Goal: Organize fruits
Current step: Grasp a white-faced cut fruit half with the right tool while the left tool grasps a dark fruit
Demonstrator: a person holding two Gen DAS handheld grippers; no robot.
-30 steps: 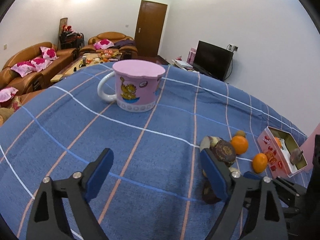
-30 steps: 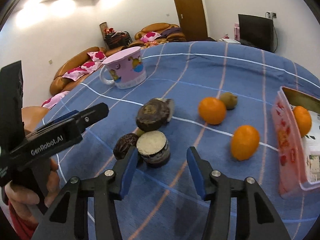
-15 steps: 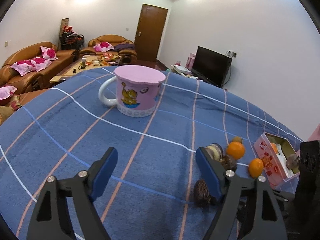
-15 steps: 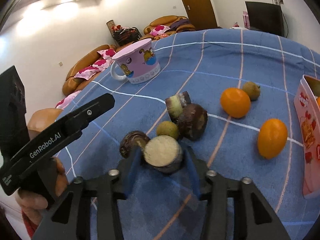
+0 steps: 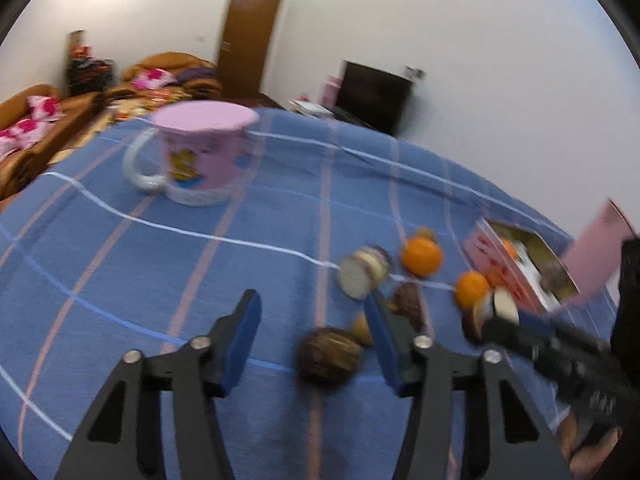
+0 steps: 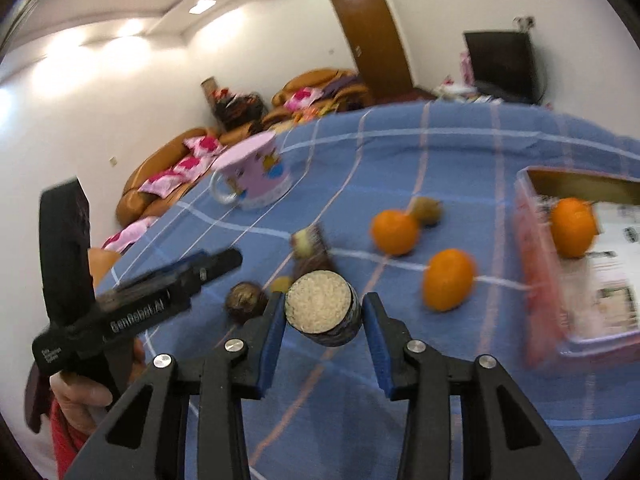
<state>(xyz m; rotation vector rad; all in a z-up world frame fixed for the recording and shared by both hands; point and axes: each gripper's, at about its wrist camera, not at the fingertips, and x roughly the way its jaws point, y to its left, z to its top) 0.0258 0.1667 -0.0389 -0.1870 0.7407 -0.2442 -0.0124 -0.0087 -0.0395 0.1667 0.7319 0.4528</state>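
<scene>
Blue checked cloth (image 6: 460,380): covers the whole table; a wide bare stretch lies between the fruit group and the pink mug (image 5: 202,156), which stands well apart at the far left near the table's far edge

Right gripper (image 6: 323,314): clamped on a dark halved fruit (image 6: 322,309), pale cut face turned toward the camera, pinched between both blue pads and, as far as the blur allows, raised clear of the cloth

Left gripper (image 5: 310,338): jaws part-way apart and just now closing in; a dark round fruit (image 5: 330,354) sits between the pads, nearer the right pad, but neither pad visibly presses on it, so it is not gripped; a hand in a red sleeve (image 6: 86,390) holds this tool

Loose fruit on the cloth: another halved piece (image 6: 309,240), two oranges (image 6: 395,232) (image 6: 448,280) just beside each other, and a small brown fruit (image 6: 427,210) touching the farther orange

Pink box (image 6: 536,280): open, at the right edge of the table, one orange (image 6: 572,227) inside; bare cloth lies between its wall and the nearest loose orange
</scene>
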